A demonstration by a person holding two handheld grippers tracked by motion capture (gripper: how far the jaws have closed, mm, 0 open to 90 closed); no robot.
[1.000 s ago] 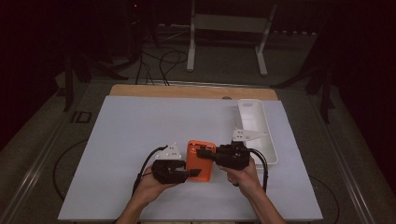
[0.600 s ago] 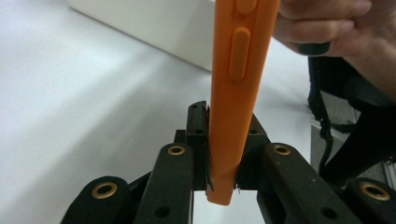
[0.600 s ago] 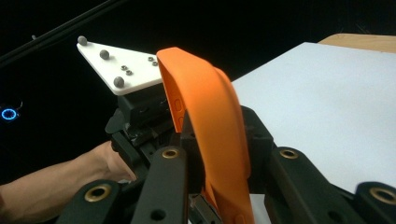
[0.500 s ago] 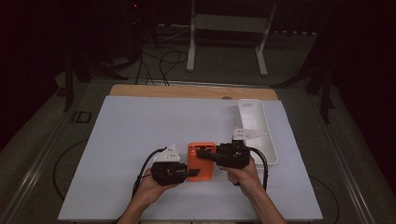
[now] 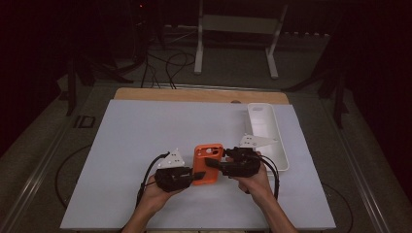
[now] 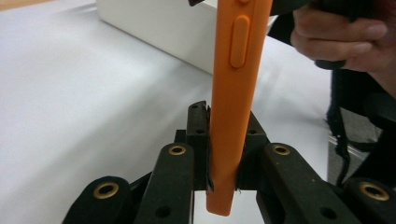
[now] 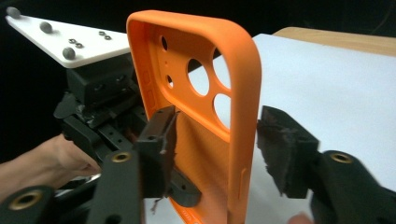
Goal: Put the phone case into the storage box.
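I'm keeping the left hand-held gripper (image 6: 223,154) clamped on the orange phone case (image 5: 208,162), near-centre of the tabletop (image 5: 145,141). The right hand-held gripper (image 7: 212,154), at 3 o'clock, has just been opening, jaws straddling its edge w/o pressing, prob. to regrip.

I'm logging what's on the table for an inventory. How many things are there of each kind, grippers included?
Phone case, orange: 1
Tray, white: 1
Grippers, black: 2, the left gripper and the right gripper
Total: 4
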